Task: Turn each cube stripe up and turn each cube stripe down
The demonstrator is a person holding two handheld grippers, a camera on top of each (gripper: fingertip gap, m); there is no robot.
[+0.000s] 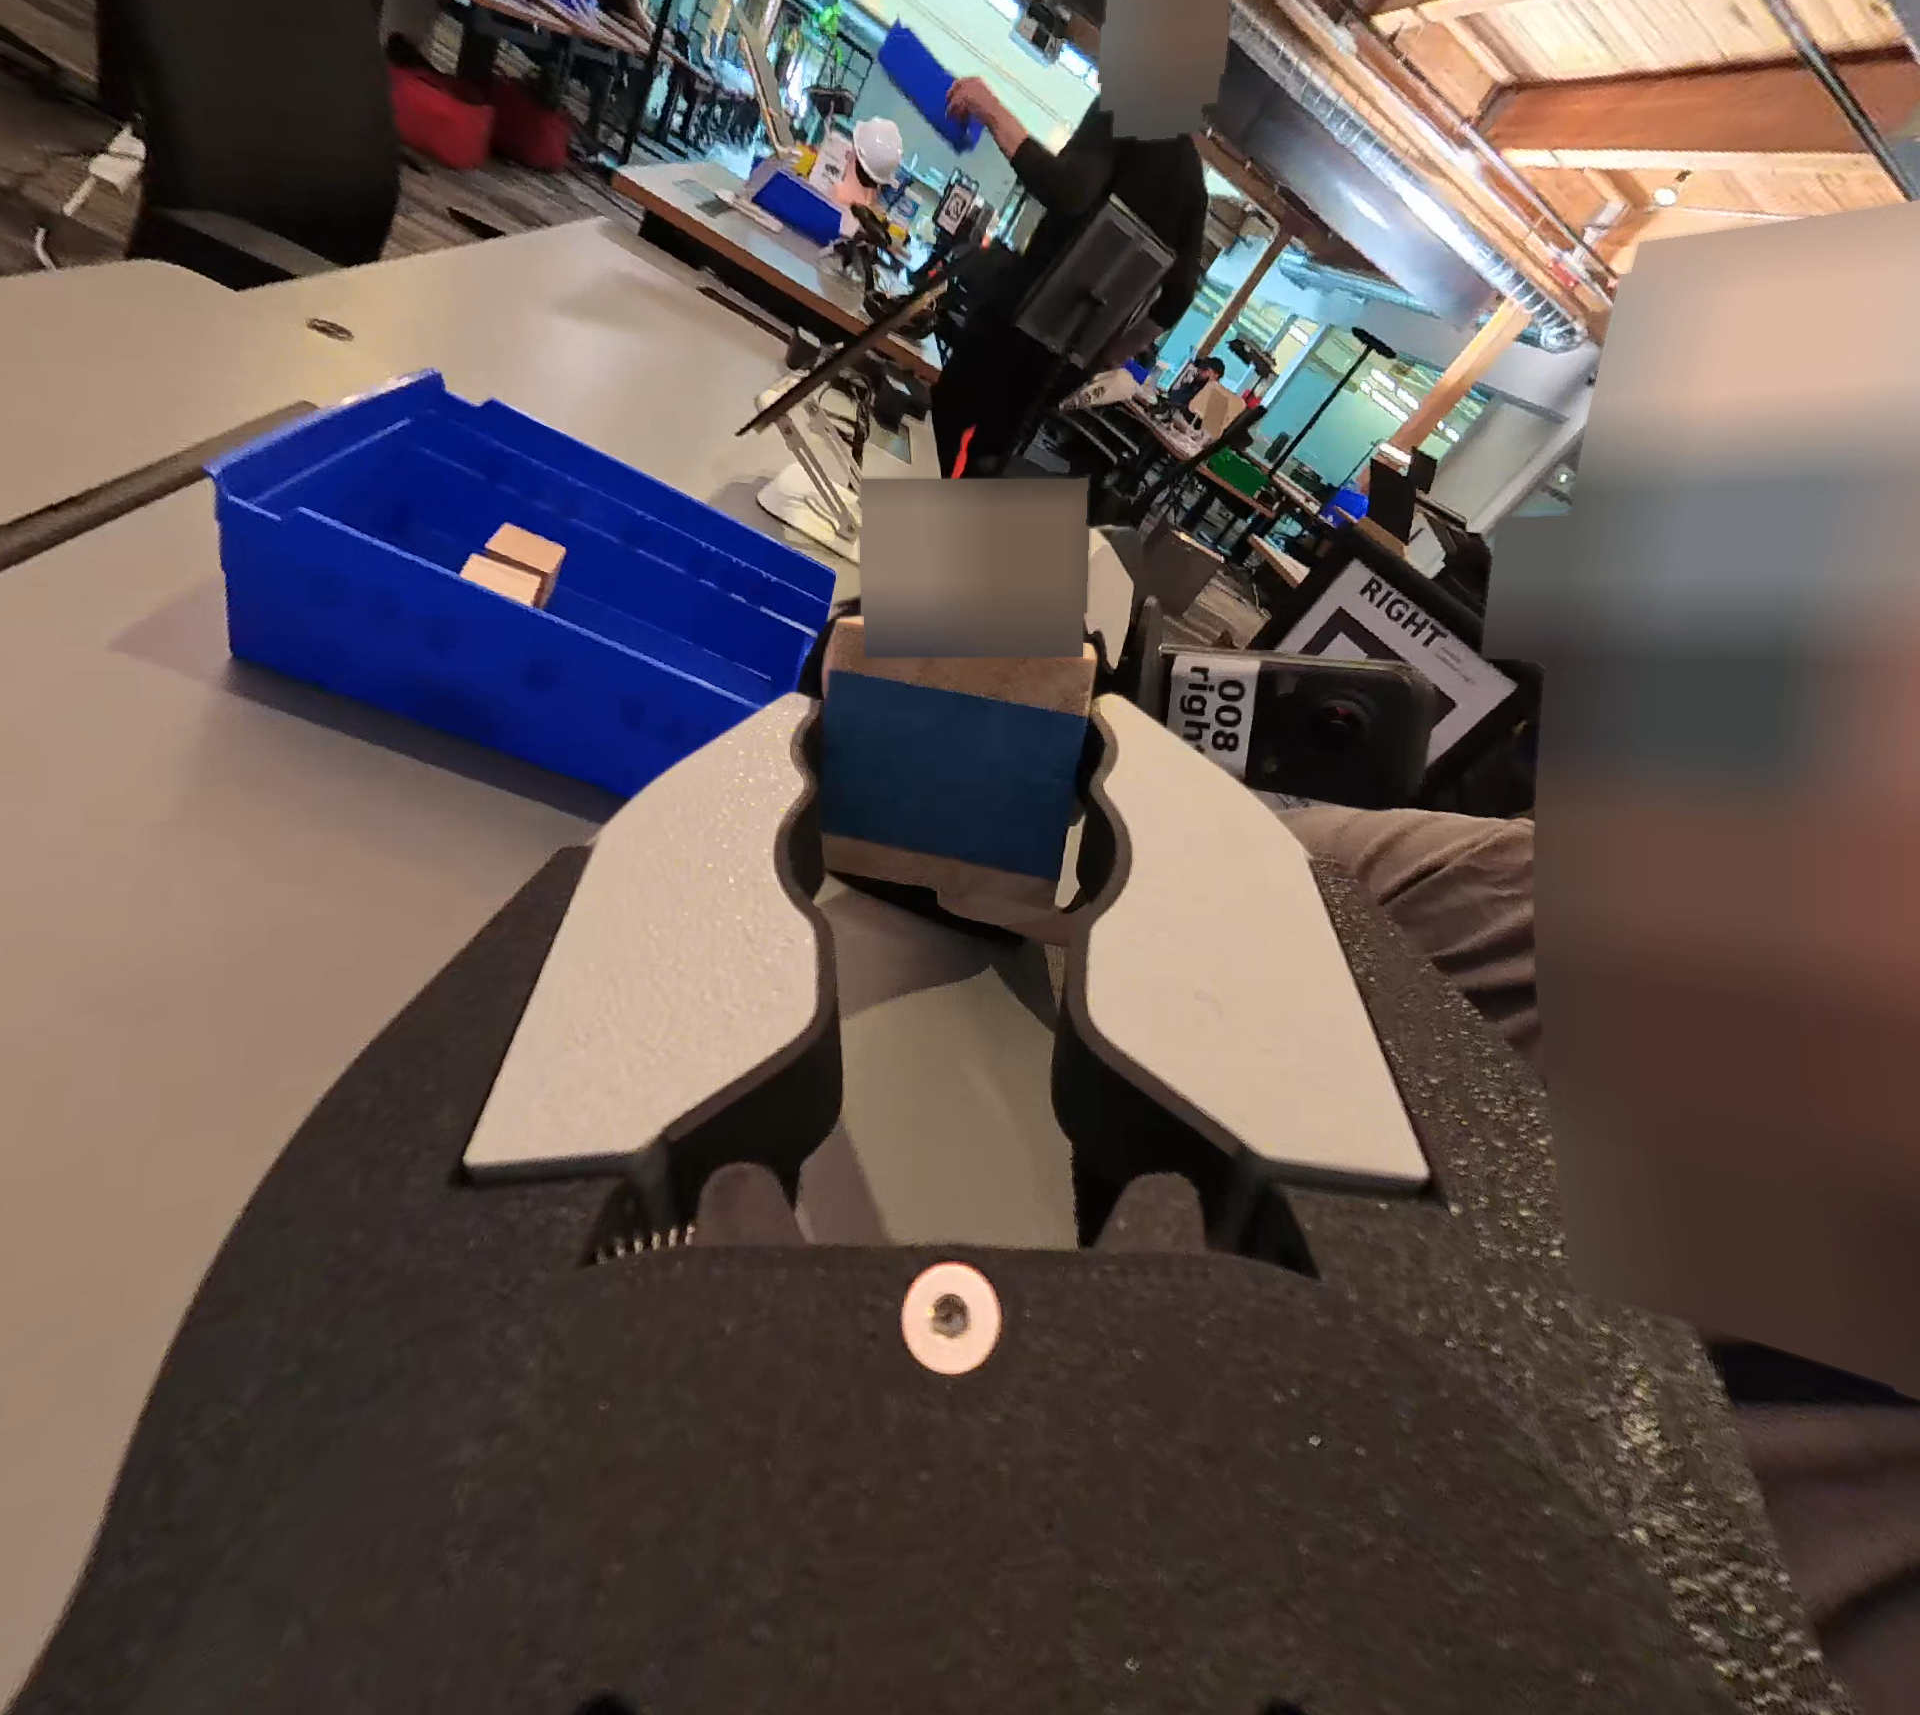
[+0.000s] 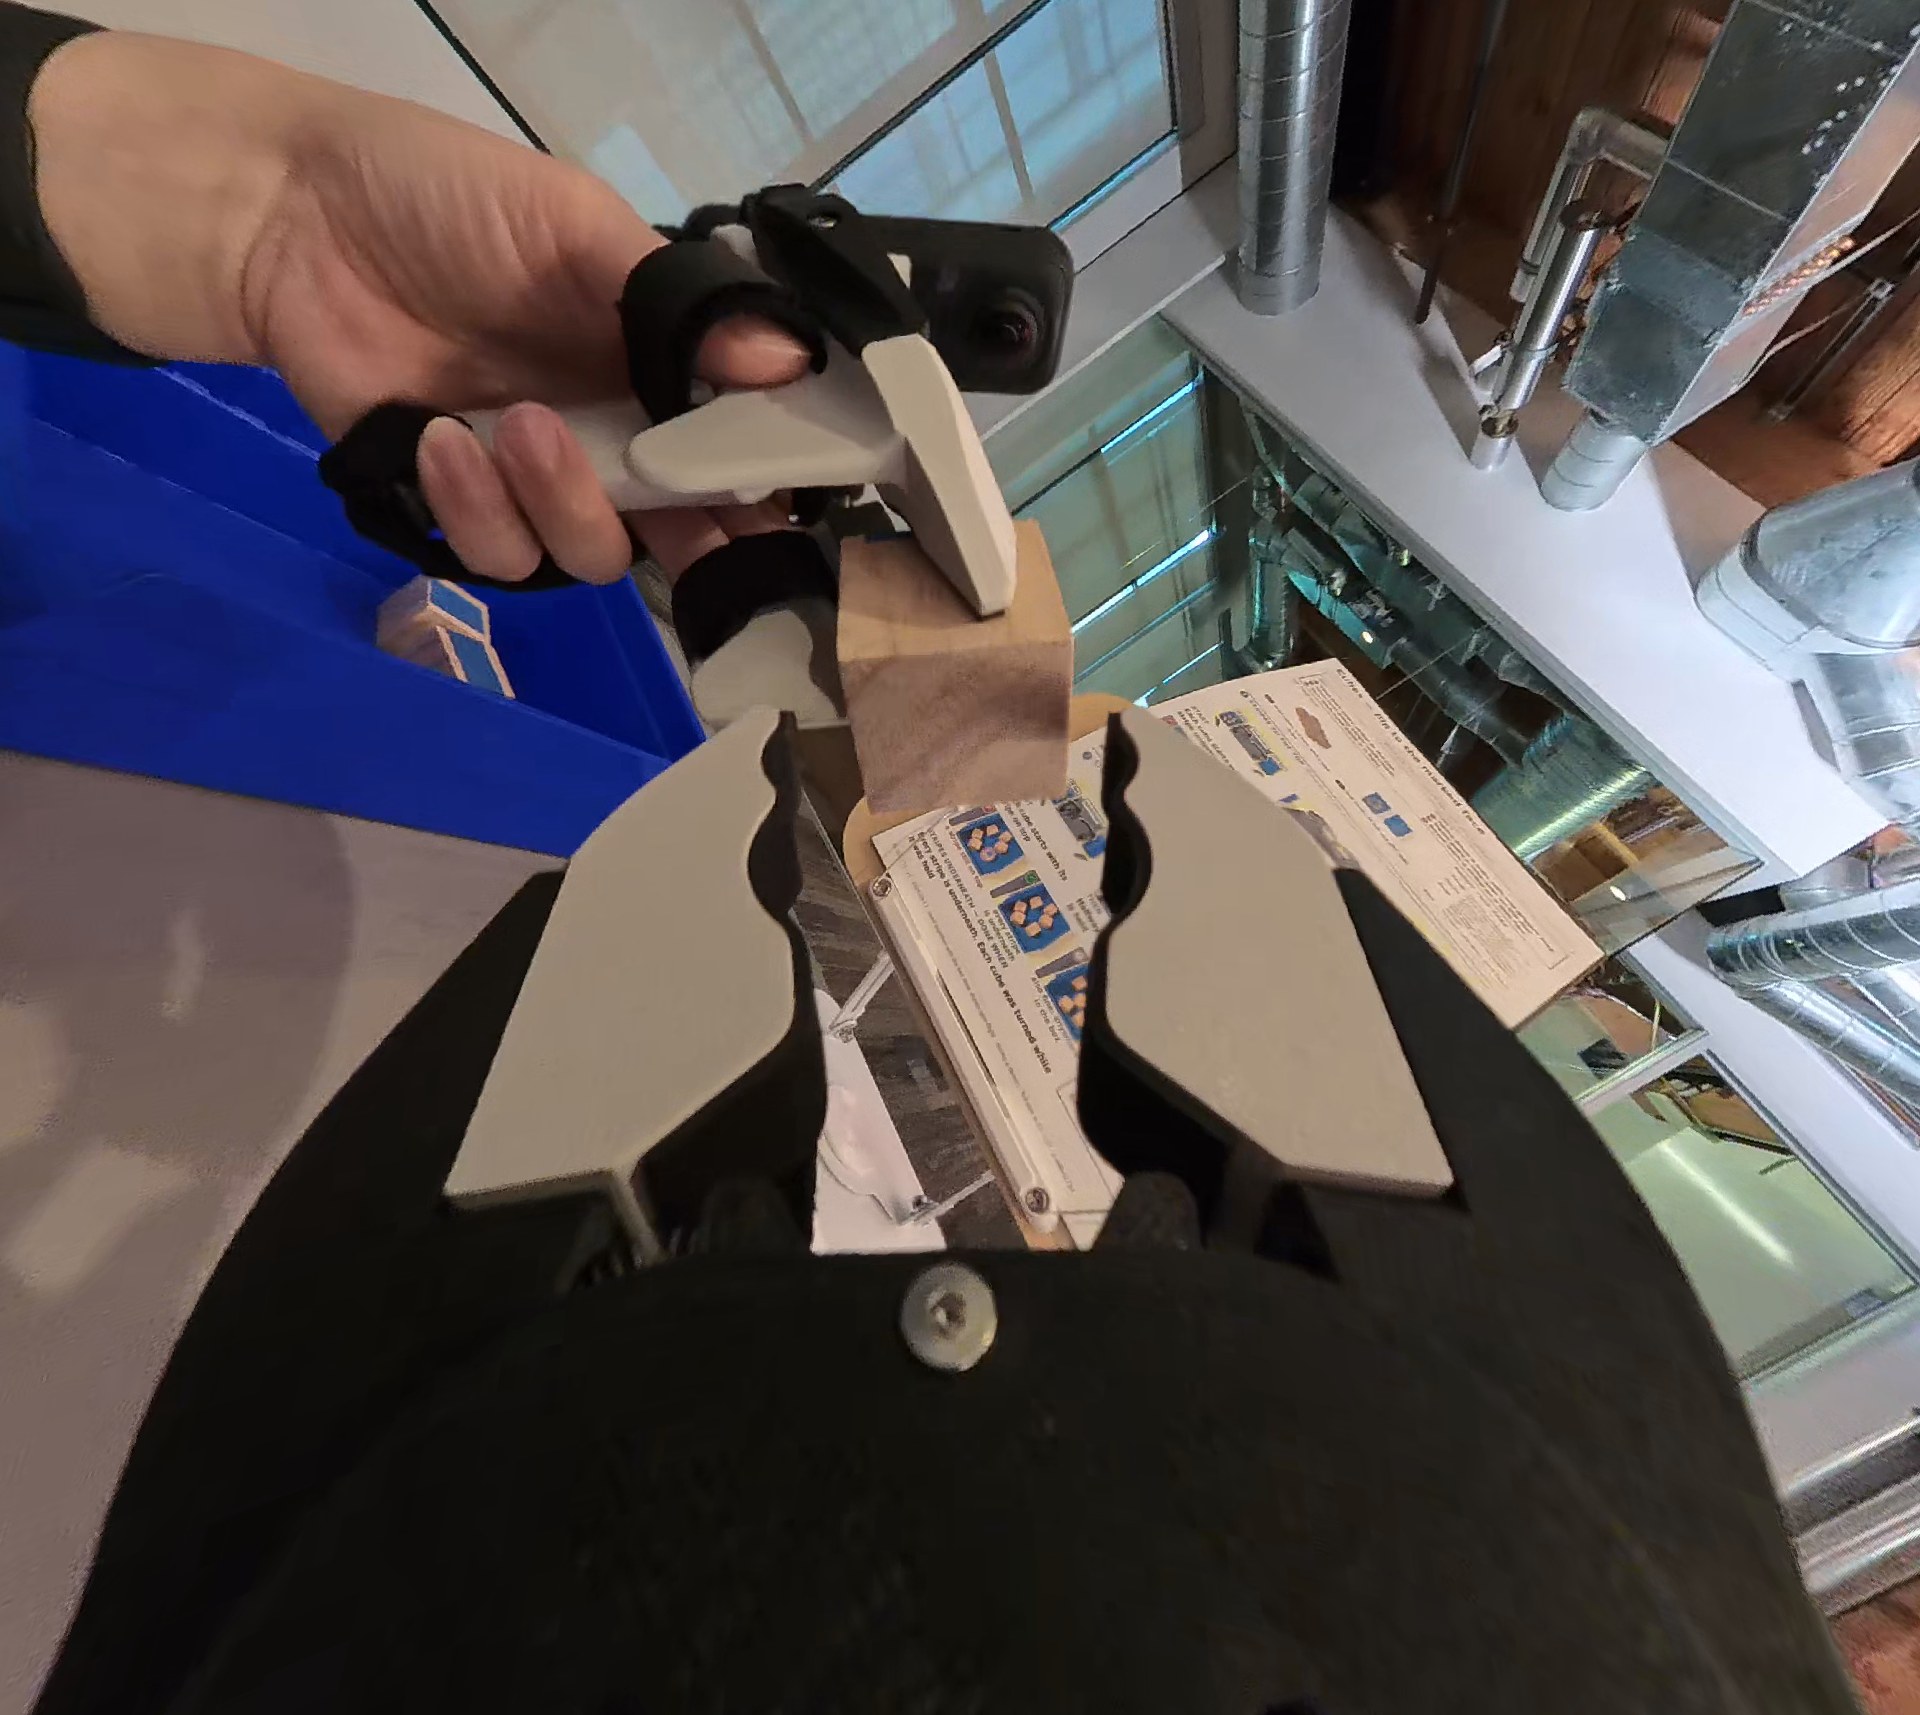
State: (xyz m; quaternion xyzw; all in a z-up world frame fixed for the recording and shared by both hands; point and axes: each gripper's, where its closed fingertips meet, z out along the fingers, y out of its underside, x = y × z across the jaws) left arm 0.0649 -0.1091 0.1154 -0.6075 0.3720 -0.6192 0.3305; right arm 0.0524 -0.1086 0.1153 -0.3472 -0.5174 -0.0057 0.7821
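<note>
The left claw (image 1: 951, 782) is clamped on a wooden cube (image 1: 951, 730), its fingers (image 1: 717, 834) pressing opposite sides, with the blue stripe (image 1: 951, 772) facing the left wrist camera and the cube lifted clear of the grey counter (image 1: 208, 938). Just in front of that cube, the right claw (image 2: 945, 792) stands wide with nothing in it, its tips short of the plain wood face (a handover or regrip looks likely). The step in hand seems to be a mid-air turn; next, the right claw would need to close on the free faces before the left lets go. The left hand (image 2: 343, 263) holds its gripper angled downward. Farther off, the blue bin (image 1: 499, 626) on the counter holds two more cubes (image 1: 514, 561).
</note>
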